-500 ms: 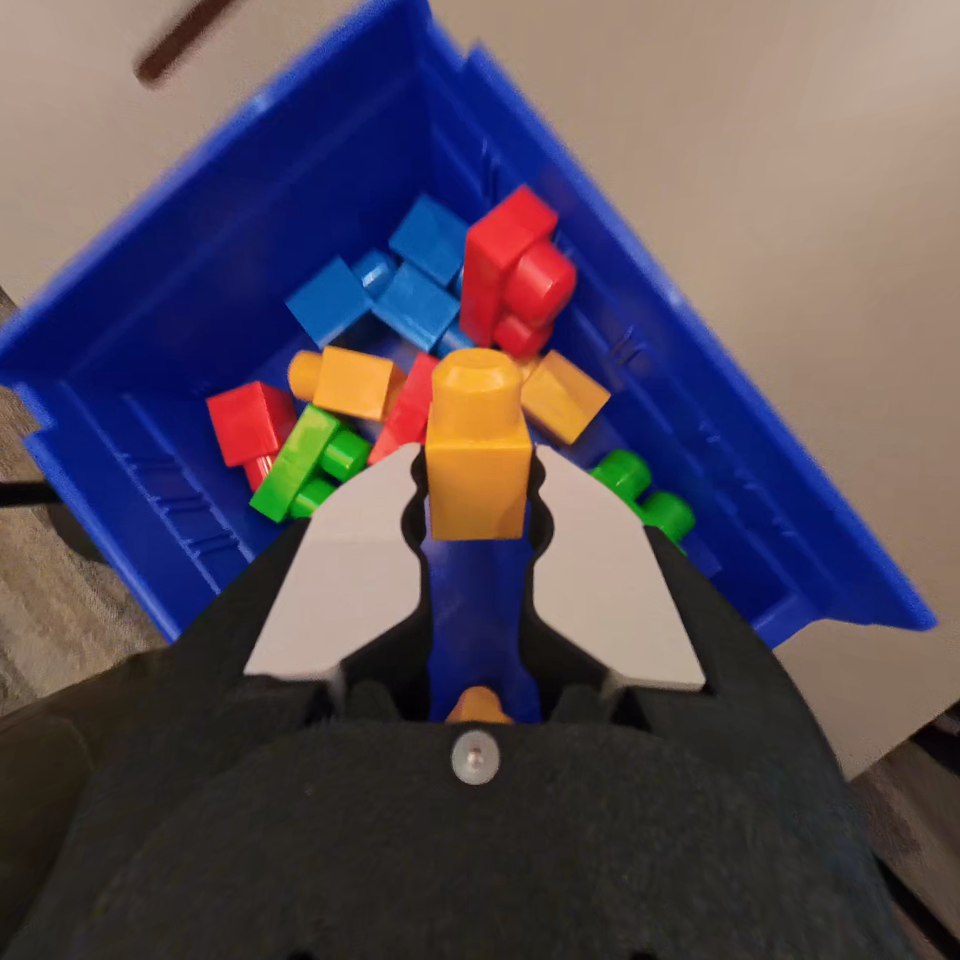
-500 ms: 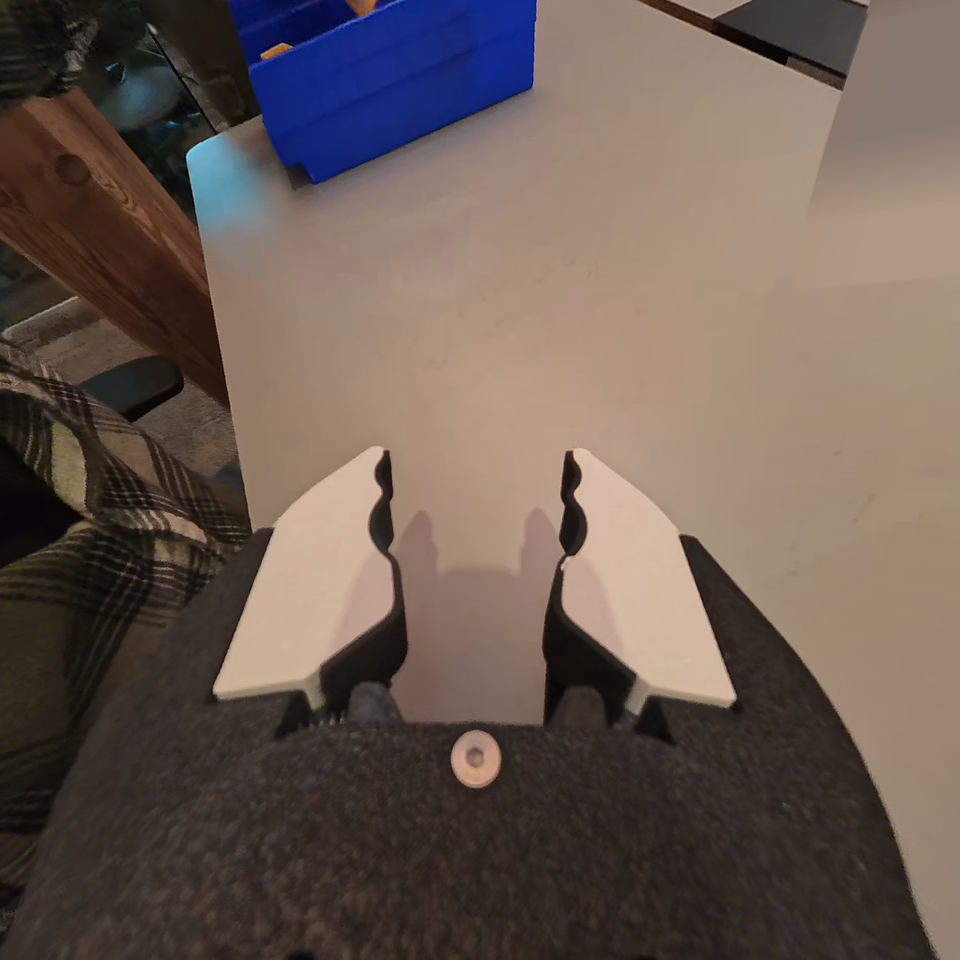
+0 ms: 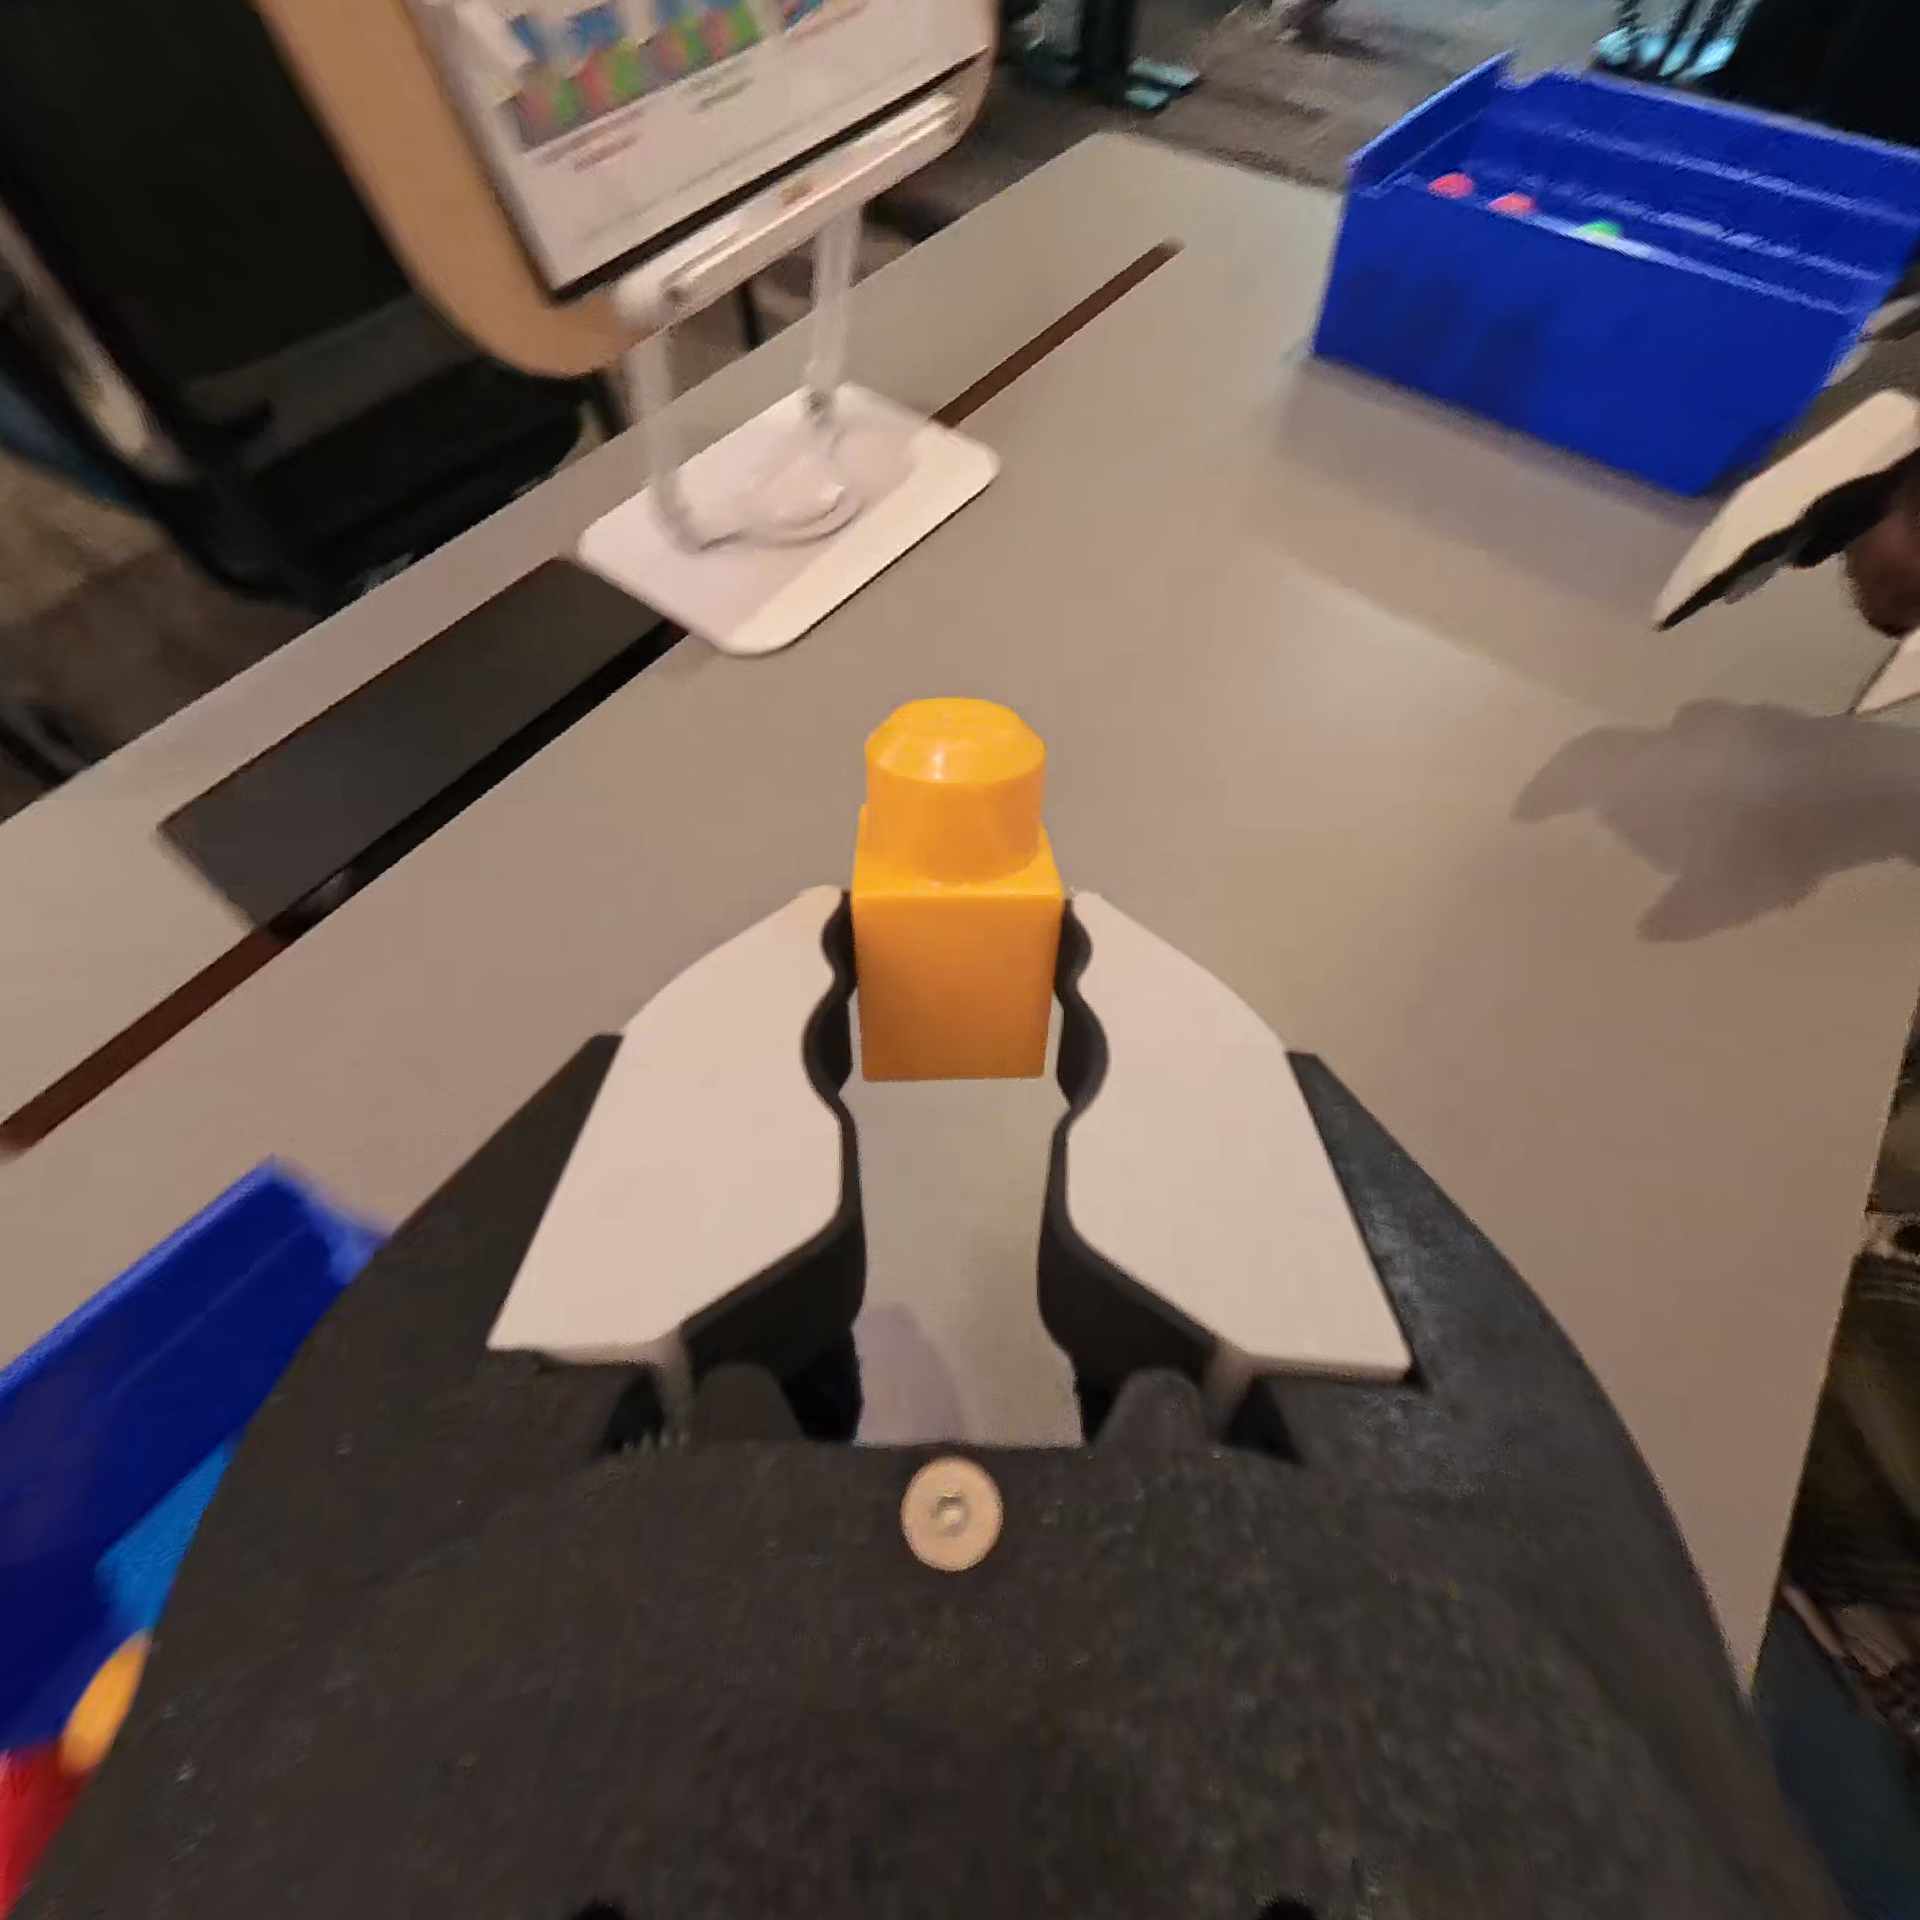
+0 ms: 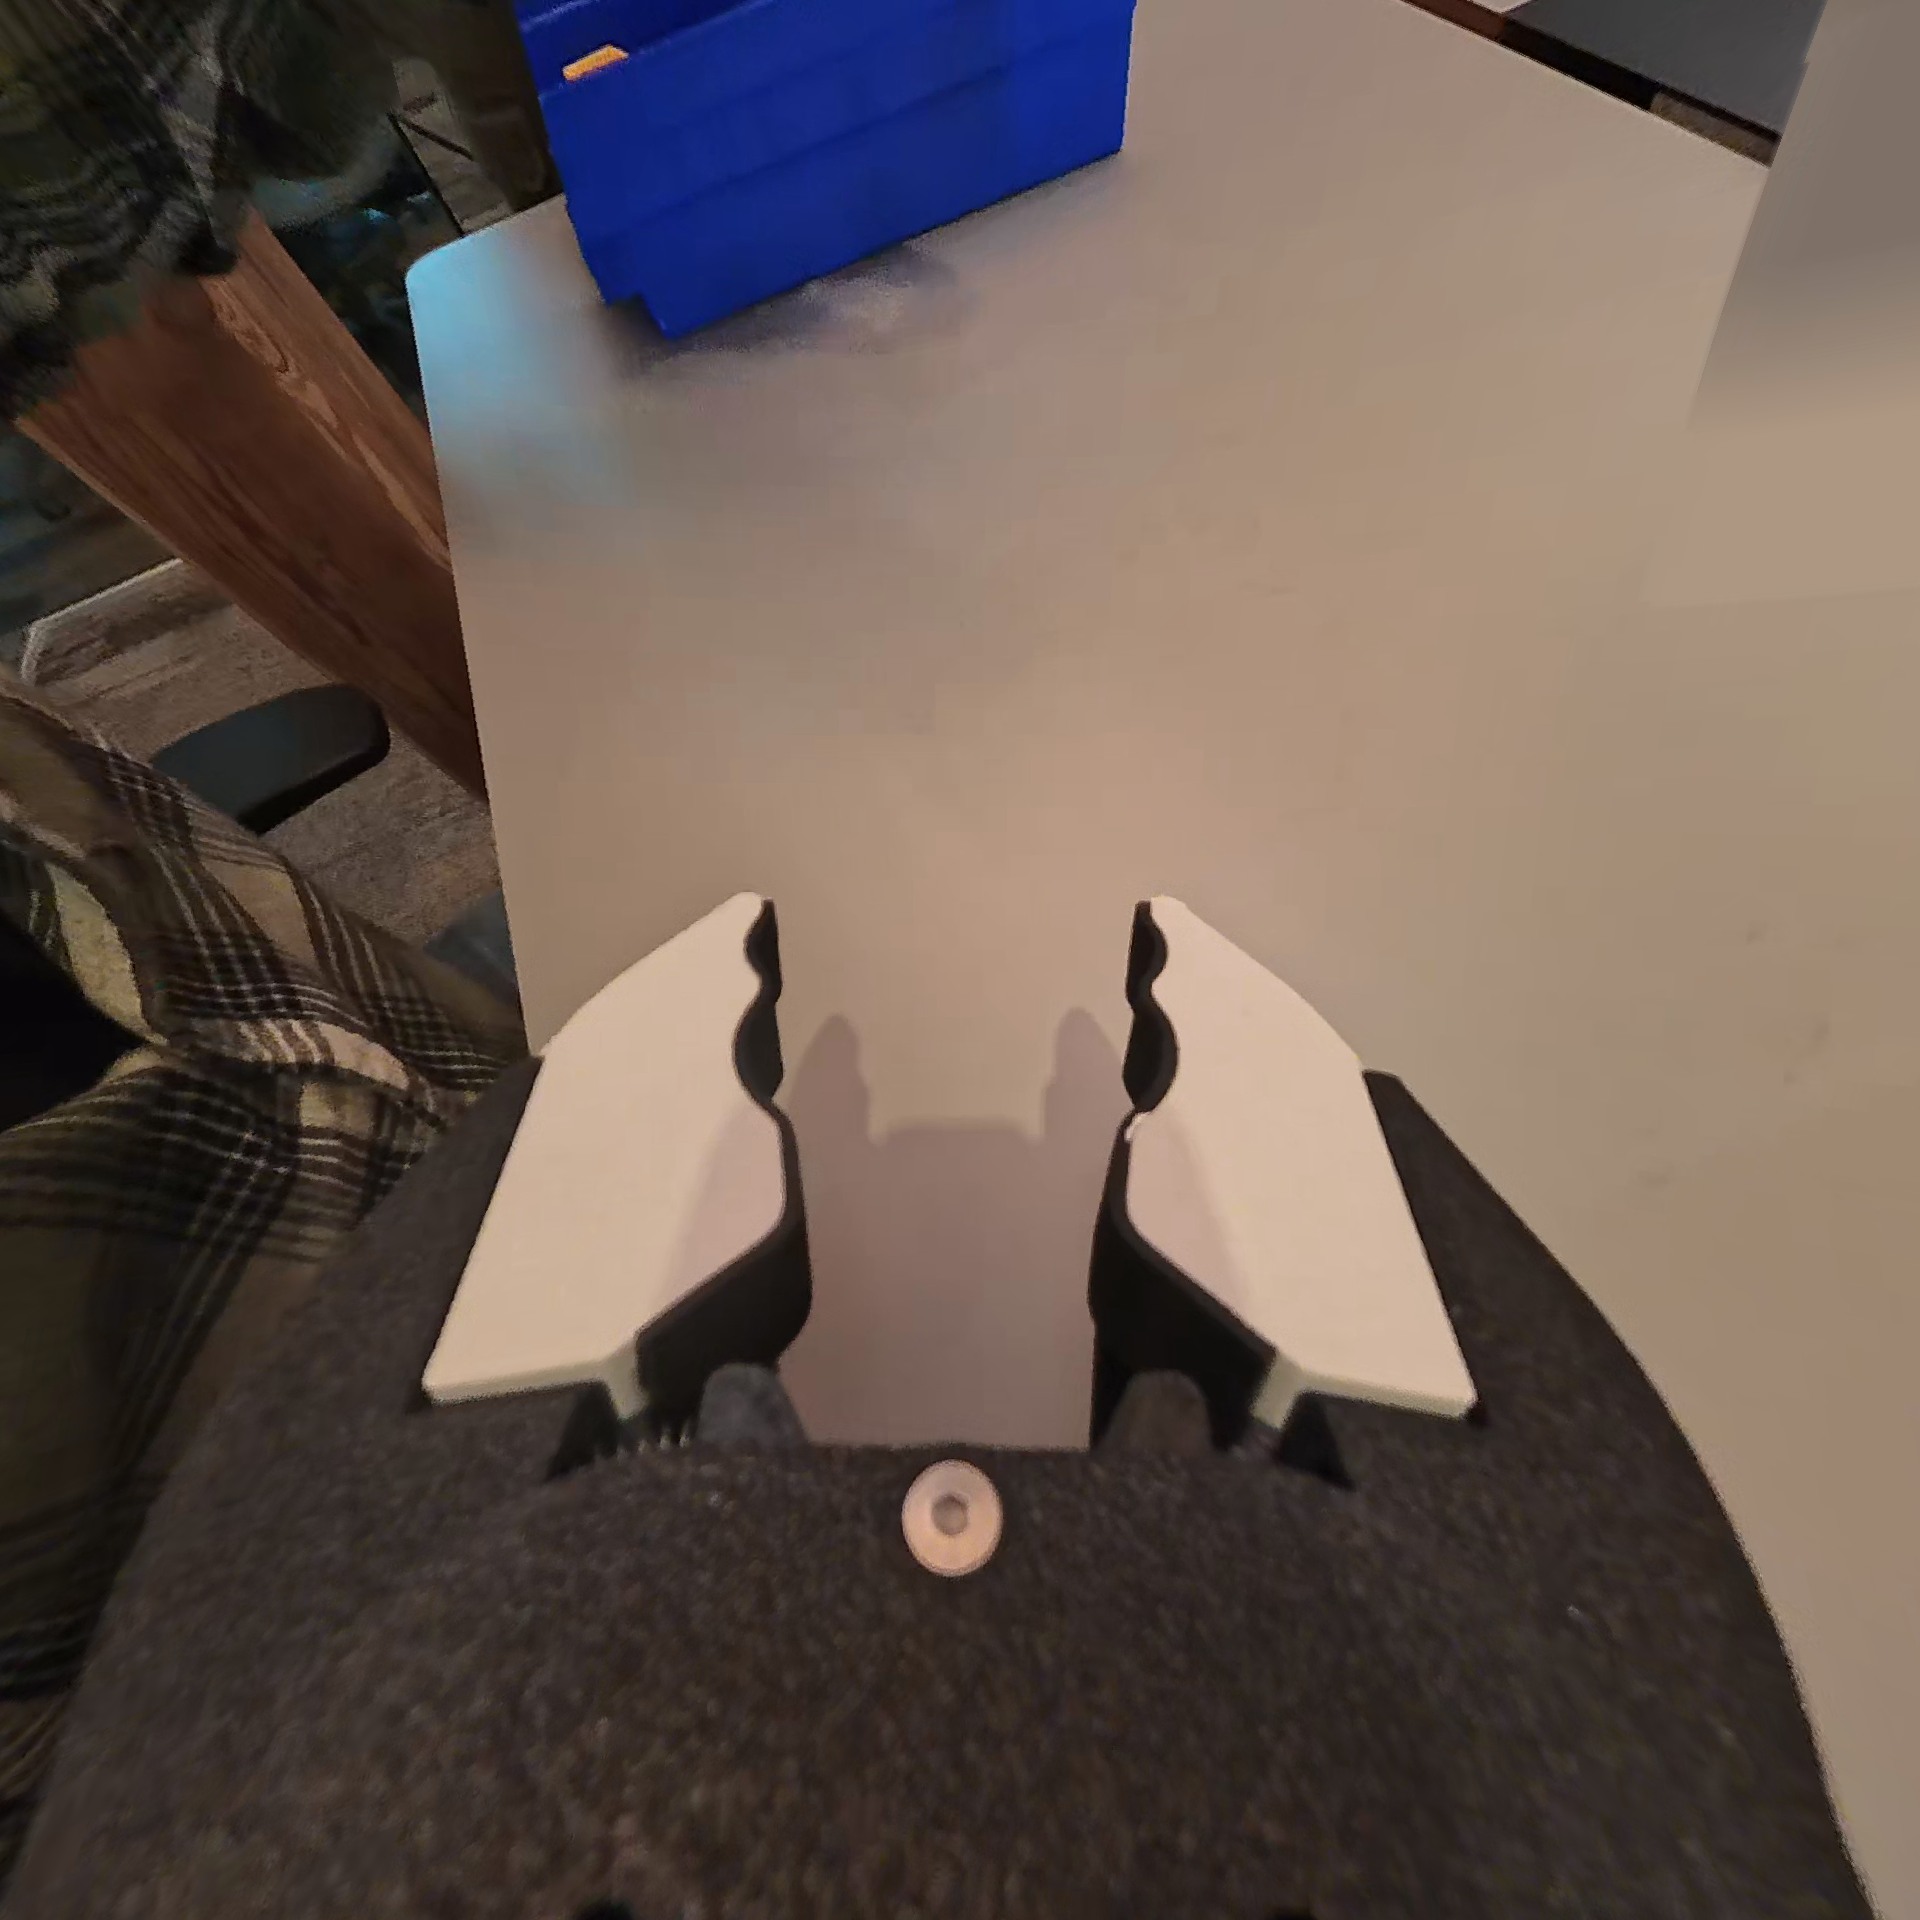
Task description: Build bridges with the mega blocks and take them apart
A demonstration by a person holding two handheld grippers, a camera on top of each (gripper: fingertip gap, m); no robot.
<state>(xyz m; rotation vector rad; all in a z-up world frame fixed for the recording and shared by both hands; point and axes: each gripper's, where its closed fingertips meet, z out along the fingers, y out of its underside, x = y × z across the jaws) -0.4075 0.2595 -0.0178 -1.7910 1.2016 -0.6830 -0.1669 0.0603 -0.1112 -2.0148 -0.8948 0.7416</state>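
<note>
My left gripper [image 3: 954, 935] is shut on an orange one-stud mega block [image 3: 951, 914] and holds it upright above the grey table [image 3: 1299, 831]. A blue bin [image 3: 114, 1382] with several blocks sits at the lower left, beside the gripper. A second blue bin [image 3: 1579, 343] with red and green blocks stands at the far right. My right gripper [image 4: 954, 914] is open and empty above bare table; it also shows at the right edge of the left wrist view [image 3: 1808, 509]. A blue bin [image 4: 831, 156] with an orange block lies far ahead of it.
A tablet on a white stand [image 3: 790, 520] is at the back of the table. A dark slot [image 3: 416, 748] runs along the table's back left. A wooden table leg [image 4: 260, 488] and a plaid sleeve [image 4: 187, 1091] are at the left of the right wrist view.
My left gripper has lifted the orange block out of the blue bin and swung over the open table. The right gripper has shifted slightly, still open.
</note>
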